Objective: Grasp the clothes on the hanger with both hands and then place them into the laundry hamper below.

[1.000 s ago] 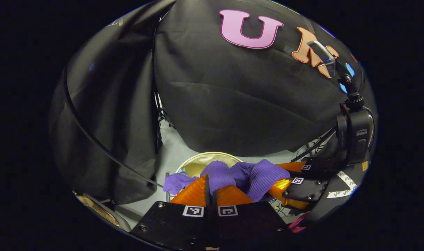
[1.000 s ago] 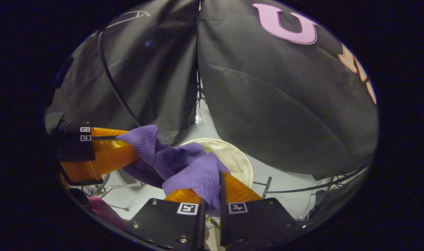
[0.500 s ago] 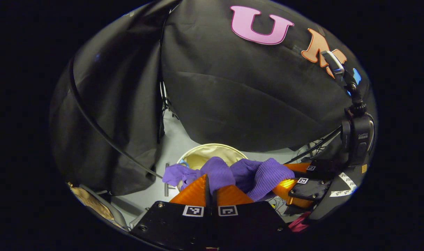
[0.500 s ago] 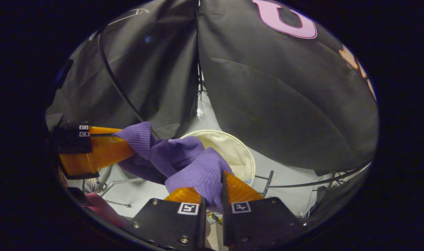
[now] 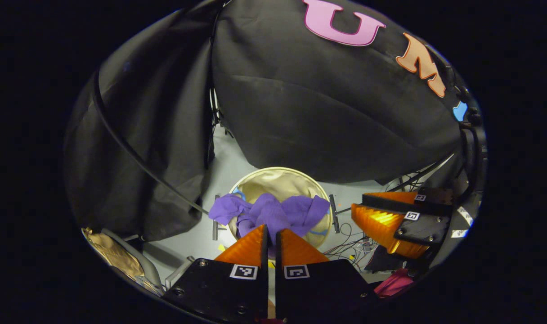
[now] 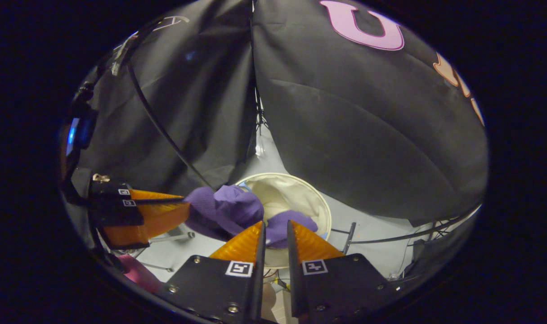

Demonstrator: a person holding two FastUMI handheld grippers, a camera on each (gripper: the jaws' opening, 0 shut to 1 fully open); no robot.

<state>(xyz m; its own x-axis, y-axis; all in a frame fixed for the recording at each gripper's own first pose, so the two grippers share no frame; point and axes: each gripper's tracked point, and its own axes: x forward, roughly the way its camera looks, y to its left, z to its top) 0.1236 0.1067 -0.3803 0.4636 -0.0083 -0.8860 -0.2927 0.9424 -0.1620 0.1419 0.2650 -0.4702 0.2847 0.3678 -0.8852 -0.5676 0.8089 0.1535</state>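
— Since a moment ago both grippers have let go of the crumpled purple ribbed knit garment [image 5: 273, 211]; it now lies draped over the rim of the round cream fabric laundry hamper [image 5: 296, 177] on the pale grey floor [image 5: 224, 166]

— And the fingers?

— Left gripper [image 5: 270, 234] stands above it, a narrow gap, nothing held. Right gripper [image 6: 275, 230] likewise slightly parted and empty

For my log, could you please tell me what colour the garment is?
Purple ribbed knit garment, clearest in the left gripper view.
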